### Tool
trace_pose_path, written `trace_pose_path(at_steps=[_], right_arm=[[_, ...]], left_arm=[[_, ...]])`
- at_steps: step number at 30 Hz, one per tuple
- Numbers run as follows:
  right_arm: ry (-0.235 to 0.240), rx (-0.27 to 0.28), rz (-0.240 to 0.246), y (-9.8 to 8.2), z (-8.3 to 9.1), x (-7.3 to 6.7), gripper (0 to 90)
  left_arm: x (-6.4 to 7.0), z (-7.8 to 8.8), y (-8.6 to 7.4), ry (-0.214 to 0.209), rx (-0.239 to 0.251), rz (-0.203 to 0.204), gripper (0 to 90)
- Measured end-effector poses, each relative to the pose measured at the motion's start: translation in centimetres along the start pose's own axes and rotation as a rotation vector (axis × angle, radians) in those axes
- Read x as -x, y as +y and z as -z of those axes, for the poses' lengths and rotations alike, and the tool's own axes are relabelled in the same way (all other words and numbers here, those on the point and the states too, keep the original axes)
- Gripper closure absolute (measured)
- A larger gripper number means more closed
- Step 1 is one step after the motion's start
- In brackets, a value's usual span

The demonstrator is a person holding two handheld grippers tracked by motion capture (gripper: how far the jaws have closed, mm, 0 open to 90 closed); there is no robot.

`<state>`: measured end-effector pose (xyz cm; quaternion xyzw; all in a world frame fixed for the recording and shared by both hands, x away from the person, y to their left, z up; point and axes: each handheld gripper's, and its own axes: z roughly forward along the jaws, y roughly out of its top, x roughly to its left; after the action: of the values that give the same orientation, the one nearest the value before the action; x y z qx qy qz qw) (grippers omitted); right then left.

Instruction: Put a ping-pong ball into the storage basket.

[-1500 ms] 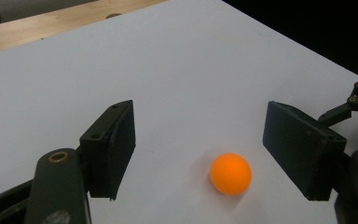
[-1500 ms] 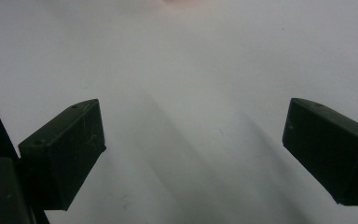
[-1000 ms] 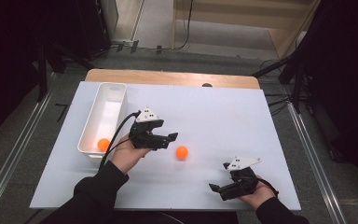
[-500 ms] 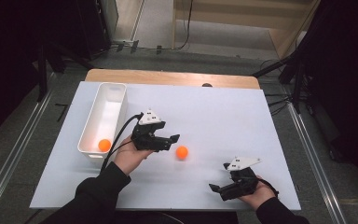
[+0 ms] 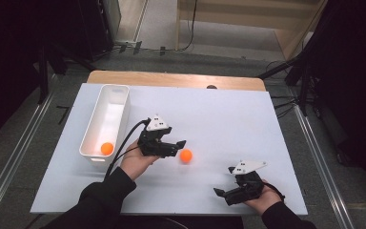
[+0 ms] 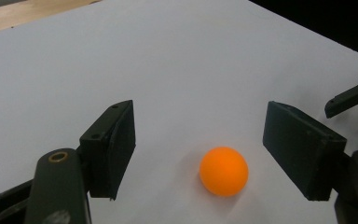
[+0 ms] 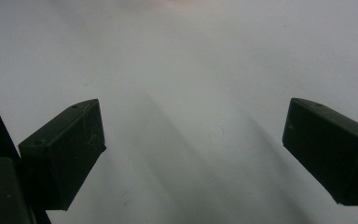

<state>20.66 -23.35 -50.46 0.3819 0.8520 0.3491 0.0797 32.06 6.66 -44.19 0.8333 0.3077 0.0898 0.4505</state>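
One orange ball [image 5: 106,148] already lies in the white bin [image 5: 116,93] near the board's [image 5: 219,109] left edge. The second ball [image 6: 223,171] sits mid-board between the left gripper's [image 6: 214,154] parted jaws, ungrasped. The right gripper [image 5: 223,193] rests near the front edge, jaws apart, empty.

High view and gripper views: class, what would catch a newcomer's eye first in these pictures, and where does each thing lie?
An orange ball lies on the white table, just ahead of the left gripper, whose jaws stand open and apart from it. A second orange ball sits in the near end of the white bin at the table's left. The right gripper rests open near the front edge.
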Motion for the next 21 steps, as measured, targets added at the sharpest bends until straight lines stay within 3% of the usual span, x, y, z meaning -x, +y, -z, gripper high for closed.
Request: trace_pose_path(at_steps=[21], right_arm=[[0.0, -0.003, 0.0, 0.0, 0.0, 0.0, 4.4]], left_arm=[[0.6, -1.5, -0.8, -0.004, -0.016, -0.017, 25.7]])
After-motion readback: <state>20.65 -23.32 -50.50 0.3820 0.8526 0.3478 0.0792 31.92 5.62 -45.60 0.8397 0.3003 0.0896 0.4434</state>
